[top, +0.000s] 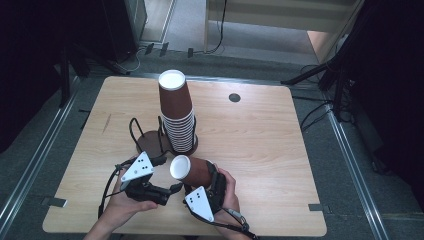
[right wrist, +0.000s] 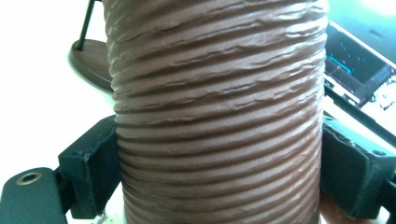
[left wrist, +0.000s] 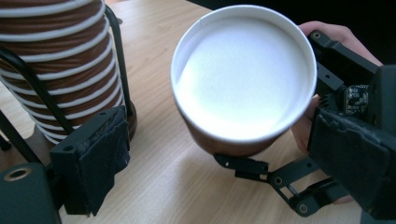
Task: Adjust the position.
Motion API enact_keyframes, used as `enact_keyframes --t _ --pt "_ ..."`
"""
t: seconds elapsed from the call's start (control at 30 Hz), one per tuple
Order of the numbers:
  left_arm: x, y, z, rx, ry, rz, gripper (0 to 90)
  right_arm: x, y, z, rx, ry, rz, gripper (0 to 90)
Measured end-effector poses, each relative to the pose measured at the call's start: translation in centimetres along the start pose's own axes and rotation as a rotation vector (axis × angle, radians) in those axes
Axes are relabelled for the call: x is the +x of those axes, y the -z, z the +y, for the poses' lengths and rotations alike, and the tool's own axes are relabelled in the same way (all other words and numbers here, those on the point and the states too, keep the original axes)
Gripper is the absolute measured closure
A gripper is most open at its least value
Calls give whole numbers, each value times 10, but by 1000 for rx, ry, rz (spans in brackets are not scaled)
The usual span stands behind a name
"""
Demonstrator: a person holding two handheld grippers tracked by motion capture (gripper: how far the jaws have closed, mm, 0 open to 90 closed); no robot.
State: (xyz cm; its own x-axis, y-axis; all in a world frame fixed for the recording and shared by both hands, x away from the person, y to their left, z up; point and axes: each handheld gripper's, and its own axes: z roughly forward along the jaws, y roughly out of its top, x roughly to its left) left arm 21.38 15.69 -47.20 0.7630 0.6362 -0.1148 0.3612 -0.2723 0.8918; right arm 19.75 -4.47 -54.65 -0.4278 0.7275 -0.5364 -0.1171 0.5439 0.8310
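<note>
Gripping a single ribbed brown paper cup (top: 192,171) on its side, the right gripper (top: 212,186) has both jaws pressed to the cup's wall, one pad (right wrist: 95,172) on each flank in the right gripper view, so it's clamped on the cup. Cup sits just above the table (top: 260,150), near the front edge and a bit left of centre, its white open mouth turned toward the left gripper (top: 165,172). L gripper's jaws stand apart w/ nothing between them; in the left gripper view the cup mouth (left wrist: 243,74) looms close ahead, the pads either side but not touching it. Behind, toward the table's middle, a tall stack of cups (top: 177,112) stands mouth-down in a black wire holder (top: 137,132) on a dark round base, w/ a second, bare base to its left. Step in hand, by the look of it: one cup held apart from the stack, presented to the other tool, prob. for a handover or for turning it before it joins the stack. Next move would call for the L jaws to ease round the rim or wall and close gently, since thin paper crushes easily, w/ the R gripper letting go only once that hold is firm.
</note>
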Motion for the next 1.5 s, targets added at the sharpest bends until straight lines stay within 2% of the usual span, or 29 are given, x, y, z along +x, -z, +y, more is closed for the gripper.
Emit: enact_keyframes --t 0.33,0.57,0.77,0.97,1.1,1.23,1.3,1.43,1.5 --pt "-4 -4 1 44 -10 -30 72 11 3 2 -29 72 34 108" --pt "-4 -6 1 75 8 -50 87 17 3 1 -41 102 47 107" --pt "-6 -6 1 85 0 -48 204 19 4 0 -50 127 58 105" --pt "-4 -6 0 78 9 -57 216 20 4 1 -39 127 47 85" --pt "-3 -5 0 64 20 -69 220 16 5 3 -25 106 73 78" --pt "-4 -6 -1 52 5 -35 222 13 7 7 -21 82 88 0" --pt "-3 -5 -1 39 9 -29 224 13 8 9 -24 77 90 0" --pt "0 -2 -1 3 18 20 224 10 11 12 -30 69 91 0" --pt "2 1 -1 -23 35 18 225 8 12 14 -37 55 83 0"
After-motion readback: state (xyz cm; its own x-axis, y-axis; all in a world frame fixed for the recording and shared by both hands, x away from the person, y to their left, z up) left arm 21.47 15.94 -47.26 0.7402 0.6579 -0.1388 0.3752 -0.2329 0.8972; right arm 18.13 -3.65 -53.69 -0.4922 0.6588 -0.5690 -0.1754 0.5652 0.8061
